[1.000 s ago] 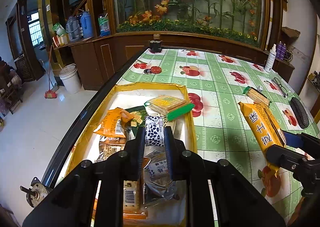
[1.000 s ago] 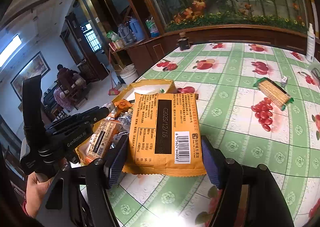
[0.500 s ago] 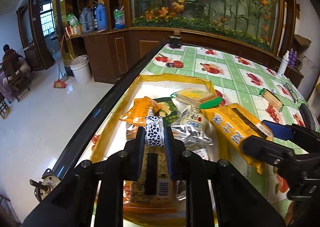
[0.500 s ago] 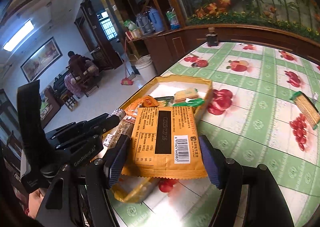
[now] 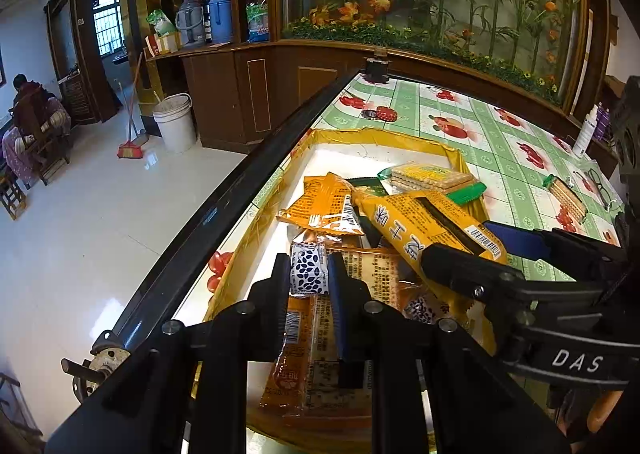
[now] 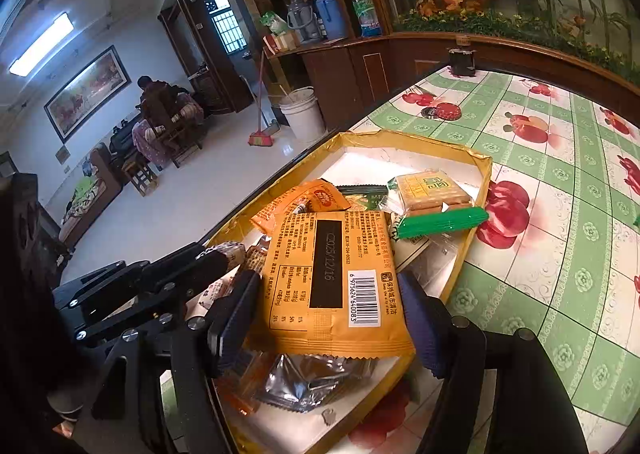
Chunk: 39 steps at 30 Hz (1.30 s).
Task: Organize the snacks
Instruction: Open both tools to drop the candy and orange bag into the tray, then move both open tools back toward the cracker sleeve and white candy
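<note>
Left wrist view: the left gripper (image 5: 309, 278) has its fingers closed tight on a small seed-print packet (image 5: 307, 269), held over the yellow tray (image 5: 384, 136) of snacks on the counter (image 5: 472, 122). The right gripper (image 5: 490, 244) comes in from the right with an orange pack (image 5: 420, 220).

Right wrist view: the right gripper (image 6: 330, 314) has its fingers set wide, clamping the orange pack (image 6: 332, 282) by its sides above the tray (image 6: 476, 158). A green-ended cracker pack (image 6: 434, 196) lies inside.

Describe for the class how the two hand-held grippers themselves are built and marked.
Both are matte black frames with round silver bolt heads and two straight fingers faced with ribbed dark blue pads. The right hand-held gripper carries white letters "DAS" on its body. The left hand-held gripper shows no lettering here. No cables or sleeves are visible.
</note>
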{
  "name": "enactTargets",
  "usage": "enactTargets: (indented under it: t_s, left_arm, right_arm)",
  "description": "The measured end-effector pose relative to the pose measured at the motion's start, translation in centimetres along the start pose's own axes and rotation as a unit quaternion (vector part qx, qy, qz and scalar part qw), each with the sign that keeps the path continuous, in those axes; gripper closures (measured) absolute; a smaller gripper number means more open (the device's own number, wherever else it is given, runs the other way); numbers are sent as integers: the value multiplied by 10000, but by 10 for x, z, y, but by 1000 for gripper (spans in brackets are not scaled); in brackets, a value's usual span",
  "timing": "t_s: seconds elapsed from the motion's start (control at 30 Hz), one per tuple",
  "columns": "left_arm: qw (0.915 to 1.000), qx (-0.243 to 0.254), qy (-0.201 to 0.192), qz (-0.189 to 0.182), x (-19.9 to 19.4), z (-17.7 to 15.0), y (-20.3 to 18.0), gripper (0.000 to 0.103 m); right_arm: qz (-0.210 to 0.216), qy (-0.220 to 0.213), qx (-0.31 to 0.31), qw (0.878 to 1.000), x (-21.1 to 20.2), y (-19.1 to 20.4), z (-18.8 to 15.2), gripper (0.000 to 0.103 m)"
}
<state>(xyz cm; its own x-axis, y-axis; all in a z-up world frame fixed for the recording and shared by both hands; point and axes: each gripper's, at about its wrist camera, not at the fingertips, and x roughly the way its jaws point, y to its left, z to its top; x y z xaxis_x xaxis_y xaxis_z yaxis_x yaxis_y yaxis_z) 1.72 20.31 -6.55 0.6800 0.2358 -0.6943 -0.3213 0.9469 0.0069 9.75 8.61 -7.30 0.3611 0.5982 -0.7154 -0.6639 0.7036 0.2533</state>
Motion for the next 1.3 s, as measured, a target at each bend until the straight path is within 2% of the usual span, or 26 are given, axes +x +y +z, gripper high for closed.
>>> enactTargets:
  t_s: [0.1, 0.13, 0.17, 0.23, 0.27, 0.6, 0.67, 0.7, 1.0, 1.17, 1.3]
  left_arm:
    - [9998, -26, 19, 173, 1, 0, 2, 85]
    - [9997, -26, 46, 255, 2, 0, 3, 79]
    - [9995, -15, 69, 312, 2, 0, 4, 64]
    - [9991, -23, -20, 416, -1, 0, 5, 41]
    - [9989, -25, -88, 452, -3, 0, 6, 40]
    - [9981, -56, -287, 538, -16, 5, 4, 39]
    - [9978, -39, -340, 565, -20, 6, 1, 29]
    - [9976, -34, -374, 575, -21, 7, -1, 28]
    - [9977, 135, -366, 559, -24, 9, -21, 28]
    - [9988, 134, -292, 379, -23, 16, -35, 25]
    - [9989, 325, -319, 94, -24, 25, -66, 24]
  right_arm:
    - [-63, 33, 76, 9999, 0, -3, 0, 30]
    - [-63, 14, 104, 9999, -1, -5, 0, 28]
    - [-83, -7, 138, 9999, -3, -7, -1, 27]
    - [-100, -73, 220, 9997, -10, -12, -1, 27]
    - [-92, -96, 258, 9996, -12, -15, -2, 27]
    - [-152, -406, 523, 9977, -47, -36, -5, 26]
    - [-187, -489, 552, 9971, -55, -39, -7, 26]
    - [-217, -515, 558, 9969, -59, -41, -7, 26]
    - [-532, -669, 888, 9924, -86, -78, -18, 19]
    - [-811, -719, 1050, 9886, -105, -110, -31, 18]
    - [-1102, -727, 1269, 9831, -121, -145, -40, 18]
